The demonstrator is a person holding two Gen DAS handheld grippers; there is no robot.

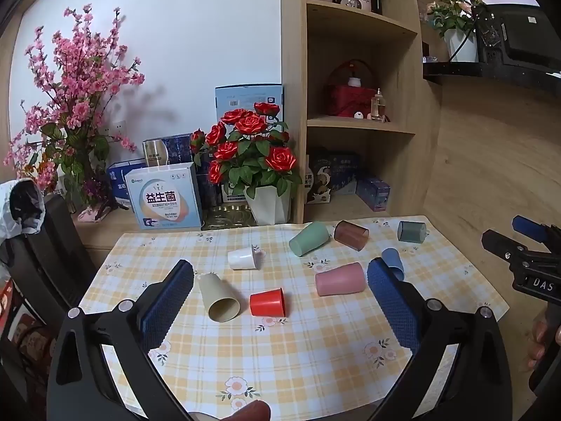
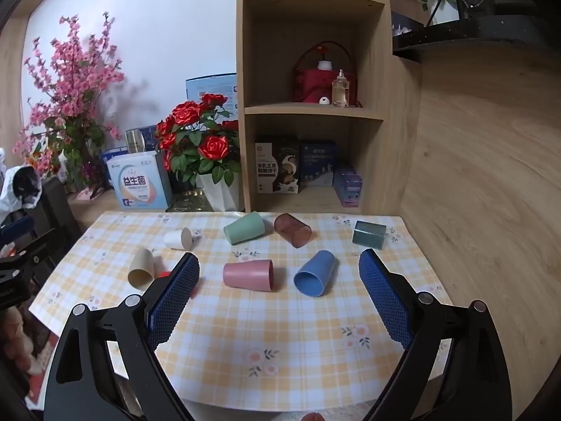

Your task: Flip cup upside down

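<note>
Lying on their sides across the yellow checked surface (image 2: 280,333), plastic cups fill mid-frame: a pink cup (image 2: 249,274) beside a blue cup (image 2: 314,273) at centre. Both the left gripper (image 1: 280,301) and right gripper (image 2: 278,298) hover with fingers spread wide, empty.

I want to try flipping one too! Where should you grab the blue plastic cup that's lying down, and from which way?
Grab the blue plastic cup across its middle, on the round side walls, coming down from above. It lies on its side with the open mouth facing the camera. The open right hand-held gripper hangs closest, so I'd probably use that one.
</note>
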